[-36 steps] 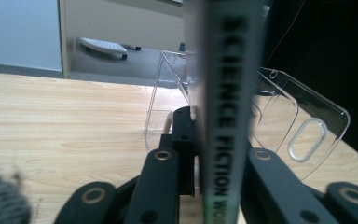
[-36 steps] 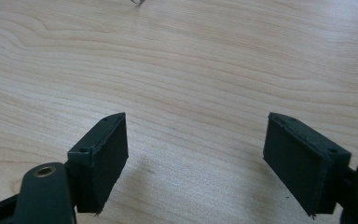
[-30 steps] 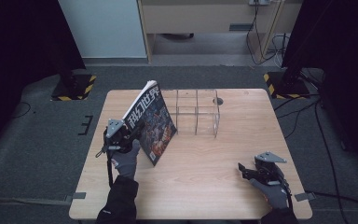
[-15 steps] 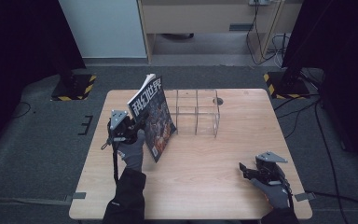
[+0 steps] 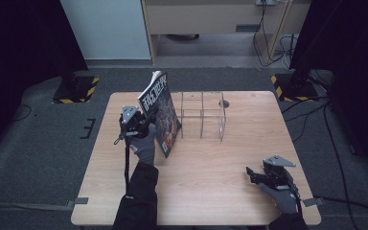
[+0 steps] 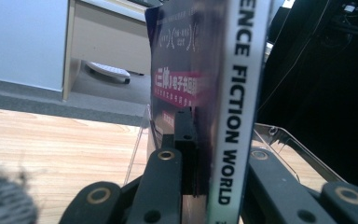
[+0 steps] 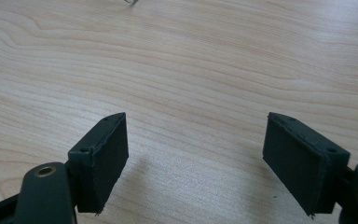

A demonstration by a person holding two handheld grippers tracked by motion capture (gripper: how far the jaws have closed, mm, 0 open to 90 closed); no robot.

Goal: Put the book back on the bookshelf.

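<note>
From the high view, my left gripper (image 5: 146, 125) clamped the magazine (image 5: 160, 112), which stood on edge left of centre, its dark illustrated cover beside the clear rack (image 5: 202, 116); my right gripper (image 5: 256, 173) sat at lower right over the table (image 5: 211, 182). In the left gripper view, my jaws pinched the white spine reading SCIENCE FICTION WORLD. In the right gripper view, my jaws stood wide apart, holding nothing.

White-spined magazine (image 6: 235, 107) with black lettering; pale wood-grain table (image 7: 177, 60); black gripper (image 7: 196, 163).
</note>
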